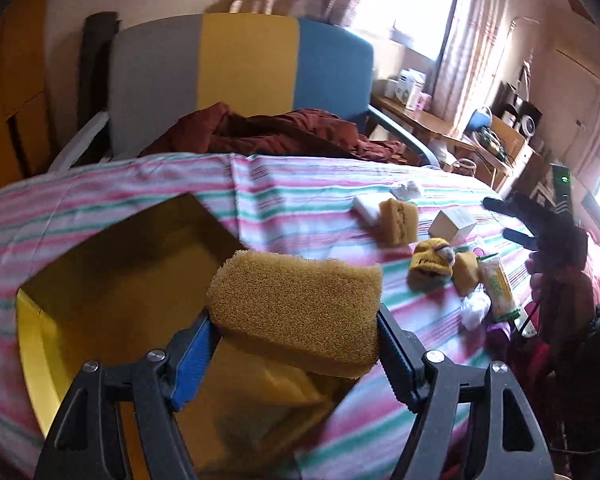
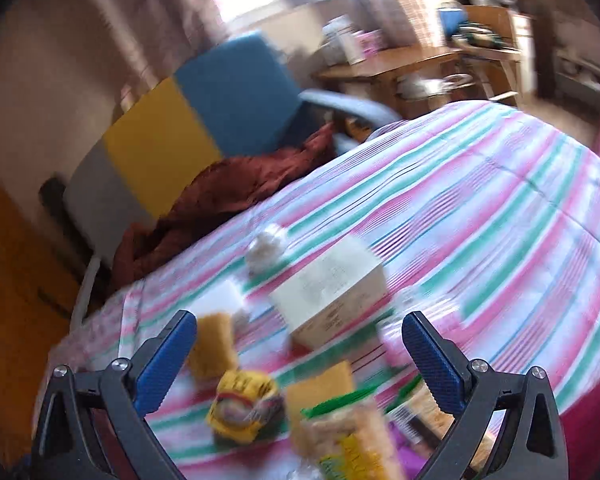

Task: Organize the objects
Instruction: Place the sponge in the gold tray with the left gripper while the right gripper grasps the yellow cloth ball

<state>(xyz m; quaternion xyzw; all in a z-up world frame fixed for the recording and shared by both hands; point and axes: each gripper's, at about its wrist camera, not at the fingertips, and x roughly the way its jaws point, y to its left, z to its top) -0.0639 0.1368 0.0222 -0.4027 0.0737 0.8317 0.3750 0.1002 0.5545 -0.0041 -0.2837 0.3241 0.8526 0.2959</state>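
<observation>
My left gripper [image 1: 296, 340] is shut on a yellow sponge [image 1: 296, 304], held by its two ends above an open yellow box [image 1: 32, 332] on the striped bedspread [image 1: 300, 184]. Further right lie two more sponges [image 1: 400, 220] [image 1: 466, 274], a yellow knitted toy [image 1: 430, 264], a small white carton [image 1: 454, 226] and a snack packet [image 1: 500, 284]. My right gripper [image 2: 300, 320] stands open and empty over that clutter, with the carton [image 2: 328, 284], a sponge [image 2: 214, 344], the toy [image 2: 242, 408] and the packet [image 2: 352, 440] below it. It also shows in the left wrist view as dark fingers [image 1: 496, 202].
A chair with a grey, yellow and blue back [image 1: 244, 64] stands behind the bed with a maroon cloth [image 1: 268, 132] on its seat. A cluttered wooden desk [image 1: 420, 120] sits by the window. Crumpled white tissues [image 1: 476, 310] and a white block [image 1: 366, 208] lie among the objects.
</observation>
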